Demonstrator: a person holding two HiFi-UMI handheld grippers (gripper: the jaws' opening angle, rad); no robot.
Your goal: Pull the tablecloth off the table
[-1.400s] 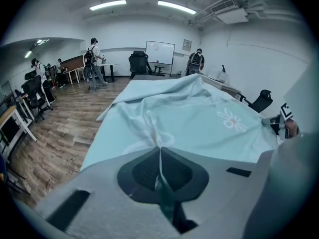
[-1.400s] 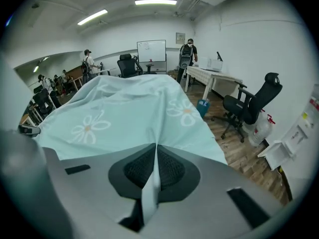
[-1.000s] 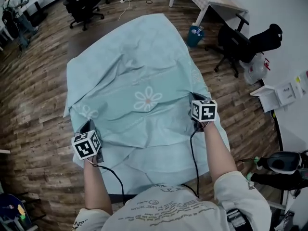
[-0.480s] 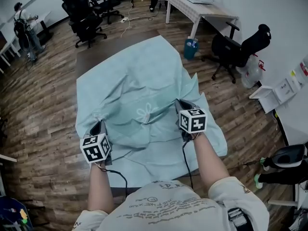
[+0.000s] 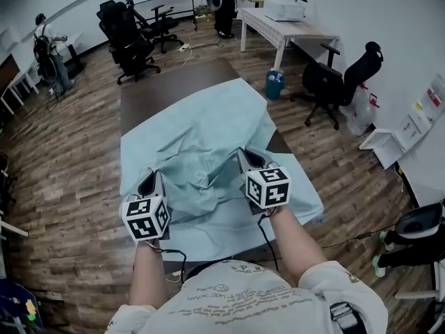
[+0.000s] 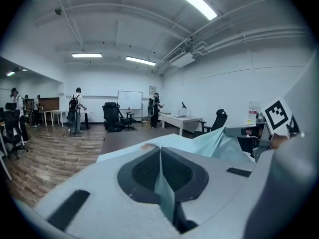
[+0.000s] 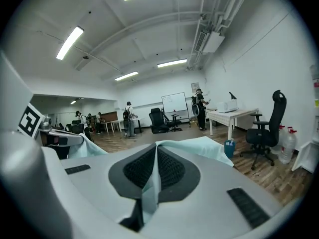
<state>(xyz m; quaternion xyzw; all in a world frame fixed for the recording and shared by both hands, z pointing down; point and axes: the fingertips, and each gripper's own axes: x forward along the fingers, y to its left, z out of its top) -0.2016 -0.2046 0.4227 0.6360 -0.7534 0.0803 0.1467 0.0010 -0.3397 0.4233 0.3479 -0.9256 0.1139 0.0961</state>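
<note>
A pale blue-green tablecloth (image 5: 201, 134) with a flower print lies crumpled over the near part of a dark brown table (image 5: 167, 92), whose far end is bare. My left gripper (image 5: 148, 183) is shut on the cloth's left side; the fabric (image 6: 163, 183) shows pinched between its dark pads. My right gripper (image 5: 245, 160) is shut on the cloth's right side, with a fold (image 7: 151, 188) squeezed between its pads. Both are raised, and the cloth hangs bunched between them. A loose part of the cloth (image 5: 306, 200) drapes over the table's near right edge.
Wooden floor surrounds the table. Black office chairs (image 5: 128, 37) stand at the far left and another (image 5: 334, 78) at the right. A white desk (image 5: 281, 23) and a blue bin (image 5: 274, 85) are beyond the table. People (image 5: 49, 51) stand in the background. Cables run from both grippers.
Both grippers have pulled back toward me and lifted with the cloth. The cloth has slid off the far end, baring dark tabletop, and has bunched up between the grippers.
</note>
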